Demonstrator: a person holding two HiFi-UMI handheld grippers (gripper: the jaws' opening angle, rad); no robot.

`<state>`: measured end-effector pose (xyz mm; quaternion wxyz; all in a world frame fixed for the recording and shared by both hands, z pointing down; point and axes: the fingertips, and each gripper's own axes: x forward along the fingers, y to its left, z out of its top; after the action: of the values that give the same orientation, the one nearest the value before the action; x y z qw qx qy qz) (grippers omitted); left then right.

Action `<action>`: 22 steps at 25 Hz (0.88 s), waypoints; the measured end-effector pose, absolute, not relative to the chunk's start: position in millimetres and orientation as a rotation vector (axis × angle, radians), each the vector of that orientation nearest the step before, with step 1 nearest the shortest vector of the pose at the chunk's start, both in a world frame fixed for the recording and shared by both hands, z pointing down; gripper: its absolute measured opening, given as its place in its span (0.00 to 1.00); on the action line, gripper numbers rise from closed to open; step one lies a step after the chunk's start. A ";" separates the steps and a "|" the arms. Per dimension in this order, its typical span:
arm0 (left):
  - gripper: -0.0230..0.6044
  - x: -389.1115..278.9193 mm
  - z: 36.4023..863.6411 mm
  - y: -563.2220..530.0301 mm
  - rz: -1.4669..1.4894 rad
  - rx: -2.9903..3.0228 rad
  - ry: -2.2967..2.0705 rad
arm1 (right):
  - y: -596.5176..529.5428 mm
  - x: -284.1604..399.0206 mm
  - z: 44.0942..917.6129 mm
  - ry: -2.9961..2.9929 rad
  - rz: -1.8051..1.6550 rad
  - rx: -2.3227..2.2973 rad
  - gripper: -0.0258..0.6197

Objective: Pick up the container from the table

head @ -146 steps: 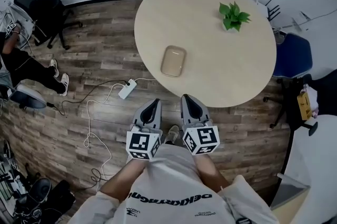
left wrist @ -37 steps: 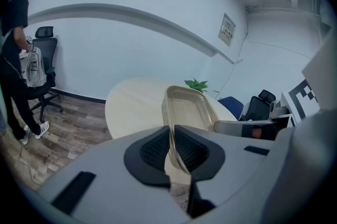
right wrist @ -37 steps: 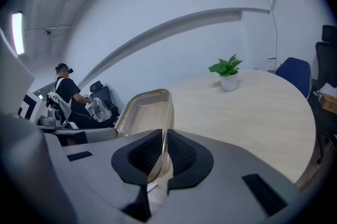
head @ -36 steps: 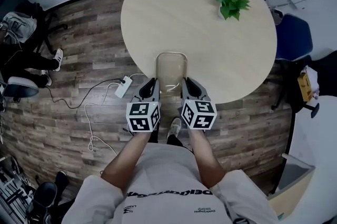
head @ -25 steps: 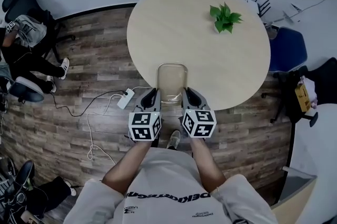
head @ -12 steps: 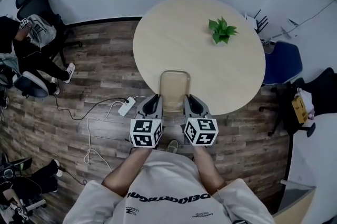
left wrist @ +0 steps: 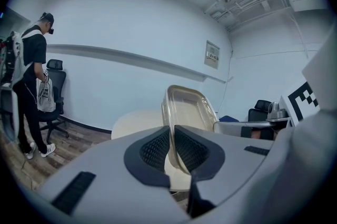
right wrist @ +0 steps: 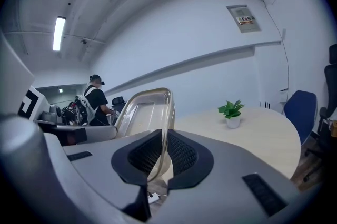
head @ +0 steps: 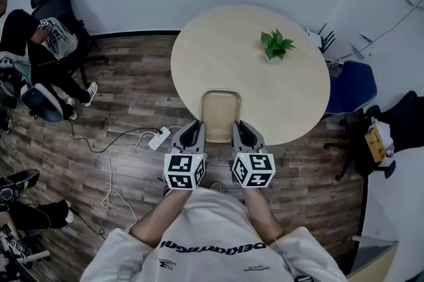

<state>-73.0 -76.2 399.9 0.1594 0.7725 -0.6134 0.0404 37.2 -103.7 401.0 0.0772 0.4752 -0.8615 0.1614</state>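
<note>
**Two grippers, one thin tray: container held clear of the table**

Both grippers are pinched onto the container (head: 220, 112), one on each long side. It hangs in the air over the near edge of the round table (head: 278, 98), its far end tipped upward. The left gripper (head: 193, 130) has its jaws drawn narrow on the left side wall, one pad inside the tray and one outside. The right gripper (head: 241, 130) does the same on the right wall. In both gripper views the wall runs straight down between the ribbed pads.

From where I stand, the container looks like a shallow, translucent beige tray with rounded corners and a rolled rim. It seems to be empty. I'd judge it light, with thin plastic walls that are stiff enough to keep their shape but likely to bow if squeezed hard. The surface looks smooth and glossy, so I'd expect it to be slippery under the pads. It doesn't look brittle, though a drop onto the wood floor could crack it.

Both holds sit near the end closest to the person, so most of the tray sticks out beyond the jaws. A grip further along, about mid-side and just under the rolled rim, would probably balance it better and give the pads a lip to catch on. The two sides need to stay level with each other, or the tray may twist.

The potted plant (head: 276, 46) stands well apart, at the table's far side.
</note>
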 end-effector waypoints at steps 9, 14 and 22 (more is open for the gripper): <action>0.11 -62.5 386.8 -57.0 0.078 2.227 -1.794 | -86.2 47.6 387.6 -2.619 0.442 1.429 0.14; 0.11 -59.3 384.9 -52.6 0.068 2.234 -1.803 | -82.4 50.8 385.2 -2.623 0.423 1.430 0.14; 0.11 -55.4 386.6 -49.1 0.058 2.235 -1.810 | -78.4 54.9 386.4 -2.632 0.410 1.432 0.14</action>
<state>-55.4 -49.1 386.6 0.1321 0.7702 -0.6237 0.0201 54.9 -78.4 386.4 0.0587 0.4728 -0.8687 0.1354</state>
